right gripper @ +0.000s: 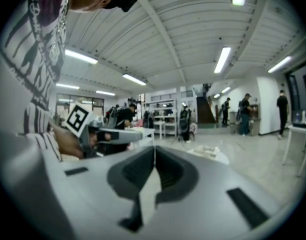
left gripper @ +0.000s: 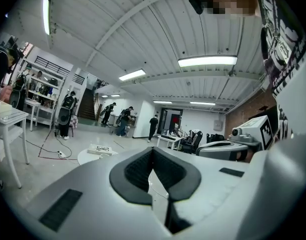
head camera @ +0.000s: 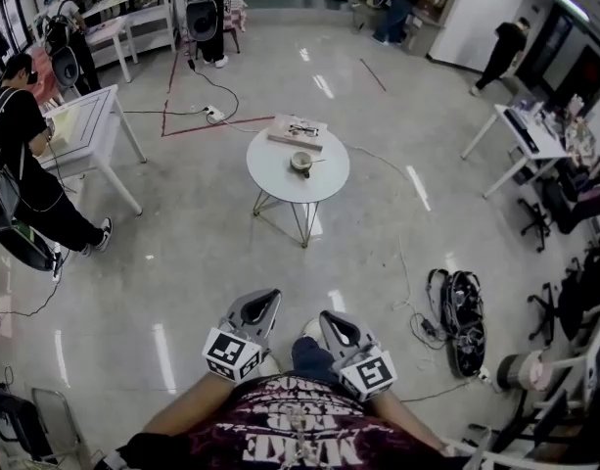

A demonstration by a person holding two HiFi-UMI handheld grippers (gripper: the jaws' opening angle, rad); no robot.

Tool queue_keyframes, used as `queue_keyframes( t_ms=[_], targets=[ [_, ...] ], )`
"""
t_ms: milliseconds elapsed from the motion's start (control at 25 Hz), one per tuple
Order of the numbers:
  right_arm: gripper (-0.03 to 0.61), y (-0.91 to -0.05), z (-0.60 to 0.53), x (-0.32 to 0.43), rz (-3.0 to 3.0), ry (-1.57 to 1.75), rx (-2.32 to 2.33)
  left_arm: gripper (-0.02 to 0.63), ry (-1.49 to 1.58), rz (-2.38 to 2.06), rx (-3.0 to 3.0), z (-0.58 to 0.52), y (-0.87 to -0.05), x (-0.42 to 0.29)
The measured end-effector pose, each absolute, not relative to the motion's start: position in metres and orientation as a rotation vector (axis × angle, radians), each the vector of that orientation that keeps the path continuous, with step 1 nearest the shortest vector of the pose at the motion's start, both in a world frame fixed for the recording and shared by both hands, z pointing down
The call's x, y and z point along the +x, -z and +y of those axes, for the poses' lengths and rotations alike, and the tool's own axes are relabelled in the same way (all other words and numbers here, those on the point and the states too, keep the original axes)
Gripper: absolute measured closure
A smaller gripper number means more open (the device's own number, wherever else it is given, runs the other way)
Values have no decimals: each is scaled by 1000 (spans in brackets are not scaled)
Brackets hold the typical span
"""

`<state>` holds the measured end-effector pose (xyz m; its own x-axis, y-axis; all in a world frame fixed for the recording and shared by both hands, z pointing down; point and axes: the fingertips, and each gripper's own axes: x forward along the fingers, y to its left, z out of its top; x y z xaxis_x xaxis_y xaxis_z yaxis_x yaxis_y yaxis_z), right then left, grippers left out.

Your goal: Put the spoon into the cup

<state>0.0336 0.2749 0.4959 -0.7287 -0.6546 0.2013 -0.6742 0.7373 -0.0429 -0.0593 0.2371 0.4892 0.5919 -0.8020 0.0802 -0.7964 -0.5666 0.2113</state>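
Stage: approach, as judged; the person stood well back from the round table, with nothing picked up yet.
Left gripper: held close to the body and pointing about level; in the left gripper view its tips met, with nothing between them.
Right gripper: held beside the left one, tilted slightly down; the right gripper view showed its jaws closed together and empty.
Cup: stood upright near the middle of the table, well apart from both grippers.
Spoon: too small to pick out from here; a small dark item lay on the flat board at the table's far edge, but I could not tell whether that was it.
Floor: a dark bag lay to the right of the way ahead.
Next step, judged: close in on the table and find the spoon before opening either gripper.
Doing it well: keep both grippers low and level during the walk, stop near enough to look down into the cup, then open one gripper only once the spoon's handle is clearly in view.
Risk: reaching early could nudge the cup or tip it.
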Motion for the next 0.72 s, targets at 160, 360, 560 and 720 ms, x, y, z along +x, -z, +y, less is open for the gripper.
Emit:
queue_keyframes(
  t_ms=[160, 360, 560, 720],
  targets=[
    [545, -504, 255, 34, -2770, -186, 1052, 584, -6, -1312, 2583, 225, -502, -54],
    [545, -501, 226, 34, -2805, -193, 1035, 584, -26, -1327, 2567, 208, -507, -51],
    [545, -500, 198, 33, -2821, -191, 1003, 584, -32, -1346, 2565, 183, -505, -48],
    [545, -500, 177, 36, -2826, -190, 997, 584, -36, -1358, 2561, 166, -508, -47]
  ],
)
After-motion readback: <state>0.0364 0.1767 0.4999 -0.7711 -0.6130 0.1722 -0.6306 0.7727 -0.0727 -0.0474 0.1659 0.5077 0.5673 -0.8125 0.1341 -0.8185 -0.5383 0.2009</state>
